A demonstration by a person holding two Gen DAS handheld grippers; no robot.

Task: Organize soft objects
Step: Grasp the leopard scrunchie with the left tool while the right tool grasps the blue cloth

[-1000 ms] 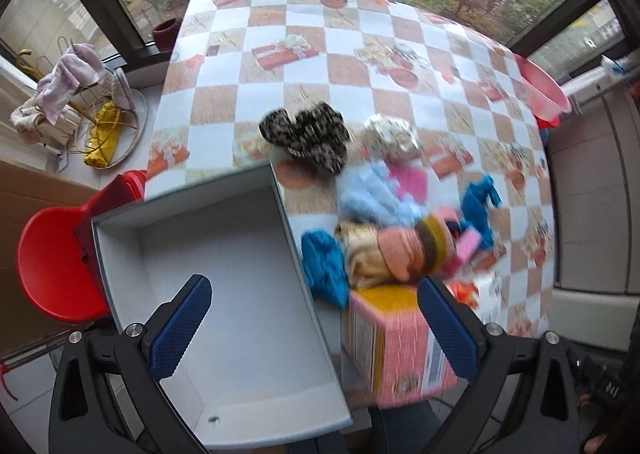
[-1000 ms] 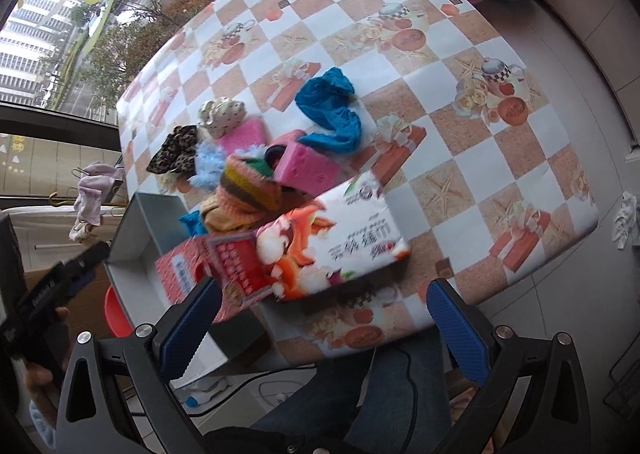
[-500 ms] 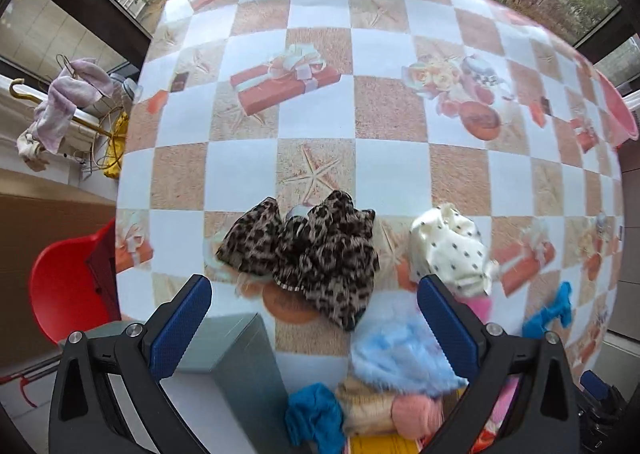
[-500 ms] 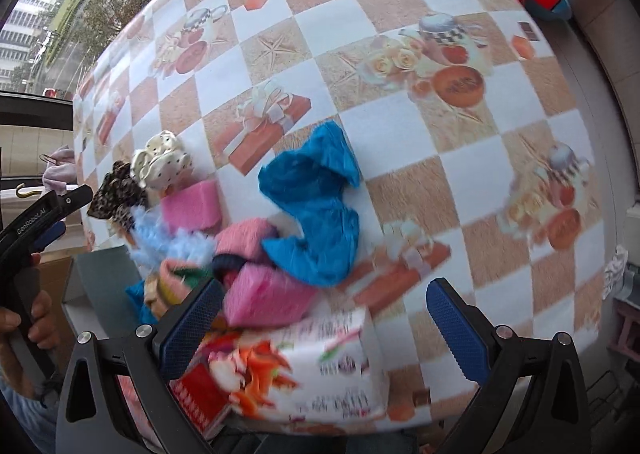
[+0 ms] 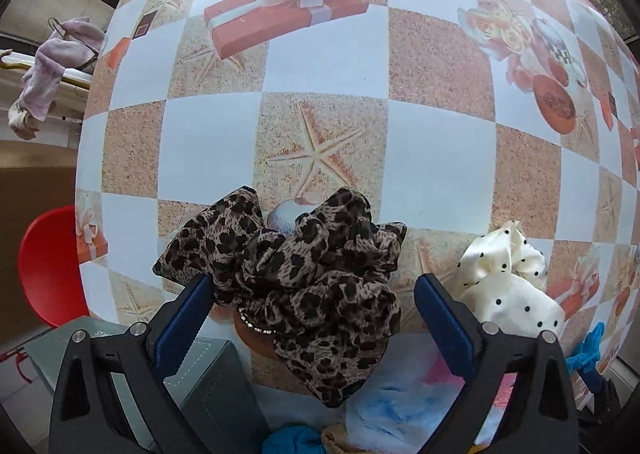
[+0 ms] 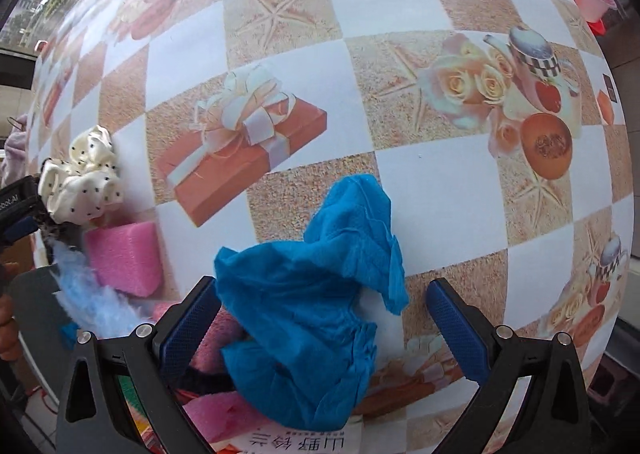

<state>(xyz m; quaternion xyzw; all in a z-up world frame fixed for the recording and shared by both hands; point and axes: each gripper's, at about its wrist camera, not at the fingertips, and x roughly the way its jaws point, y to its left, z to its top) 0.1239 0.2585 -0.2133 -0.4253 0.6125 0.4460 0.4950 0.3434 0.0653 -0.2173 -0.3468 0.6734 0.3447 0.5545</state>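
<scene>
The left gripper points down at the tabletop, which wears a checked cloth printed with starfish and gift boxes. Its jaws stand wide and have just been closing a little, with a leopard-print scrunchie lying between them; the left pad is at the edge of the fabric, the right one stands clear, so nothing is gripped yet. Just right of that gripper lies a cream scrunchie with black dots, and a pale blue fluffy piece sits below the leopard one. A grey box shows its corner at the lower left.

The right gripper also points down, jaws wide apart around a crumpled blue cloth. The left pad touches the cloth's edge; the right one is apart from it. A pink sponge rests to the left, near the dotted scrunchie, and a printed carton lies at the bottom edge.
</scene>
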